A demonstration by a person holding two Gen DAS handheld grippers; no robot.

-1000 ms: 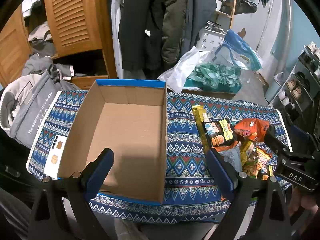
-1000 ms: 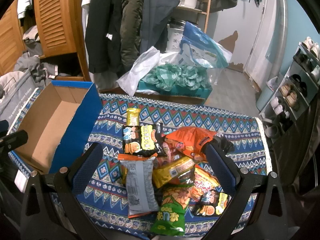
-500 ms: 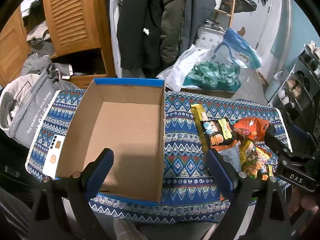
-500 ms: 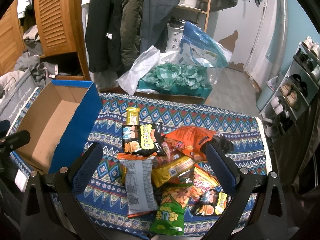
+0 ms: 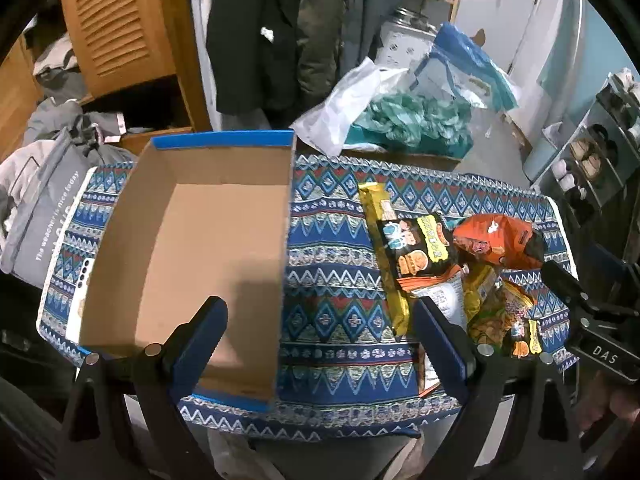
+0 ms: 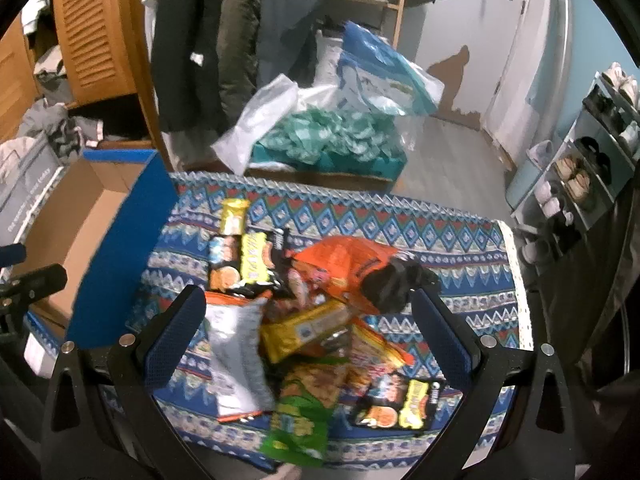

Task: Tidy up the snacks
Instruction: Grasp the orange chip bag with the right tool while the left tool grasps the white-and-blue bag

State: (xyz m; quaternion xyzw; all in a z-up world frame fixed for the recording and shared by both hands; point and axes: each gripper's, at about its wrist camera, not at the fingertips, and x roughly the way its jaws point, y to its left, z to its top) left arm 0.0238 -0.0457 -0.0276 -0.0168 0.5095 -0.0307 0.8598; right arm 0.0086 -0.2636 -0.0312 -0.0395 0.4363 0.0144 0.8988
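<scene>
An empty cardboard box (image 5: 192,248) with blue rims sits on the left of a patterned cloth; it also shows in the right wrist view (image 6: 80,232). A pile of snack bags (image 5: 452,272) lies on the right: a black bag (image 6: 244,264), an orange bag (image 6: 344,264), a white bag (image 6: 236,356), a yellow bar (image 6: 308,328), a green bag (image 6: 308,412). My left gripper (image 5: 320,320) is open over the box's near right corner. My right gripper (image 6: 308,320) is open, low over the pile, holding nothing.
The patterned cloth (image 5: 332,220) covers a small table. Behind it lie plastic bags with green cloth (image 5: 408,120), hanging coats (image 5: 256,32) and a wooden wardrobe (image 5: 120,28). A grey bag (image 5: 44,200) sits left, a shoe rack (image 5: 600,148) right.
Both grippers have moved forward and lower over the table. The right view is now blurred and closer to the snack pile. Nothing was picked up.
</scene>
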